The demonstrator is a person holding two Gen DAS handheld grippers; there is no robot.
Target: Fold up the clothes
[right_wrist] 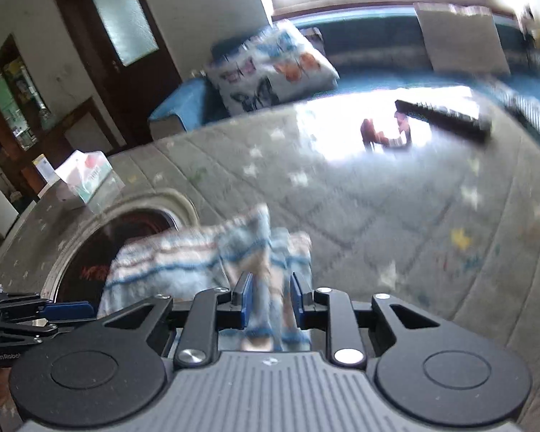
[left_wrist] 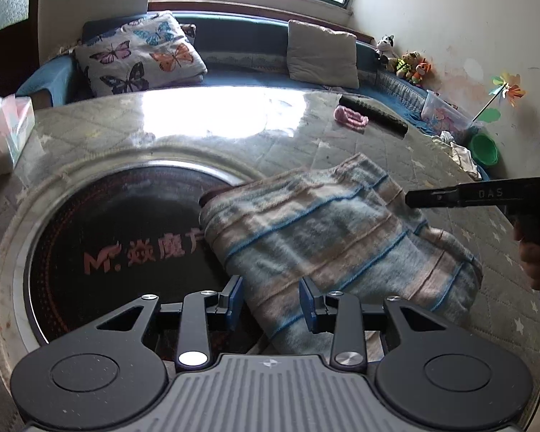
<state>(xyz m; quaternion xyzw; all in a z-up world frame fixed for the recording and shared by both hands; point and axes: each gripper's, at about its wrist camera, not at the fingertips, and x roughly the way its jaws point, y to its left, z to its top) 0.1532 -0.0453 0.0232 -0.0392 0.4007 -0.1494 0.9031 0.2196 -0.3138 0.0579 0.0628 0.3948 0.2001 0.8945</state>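
Left wrist view: your left gripper [left_wrist: 271, 300] gapes over the folded towel [left_wrist: 327, 237] on the table [left_wrist: 306, 133]; your right gripper [right_wrist: 268, 300] is letting go. Next, probably smooth the fold.

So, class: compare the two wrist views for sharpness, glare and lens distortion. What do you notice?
Left wrist view: sharp; window glare washes out the glossy table cover beyond the striped towel; fisheye bends the table's edge. Right wrist view: smeared by motion blur, towel and butterfly pillow soft, and a blown-out glare patch on the cover.
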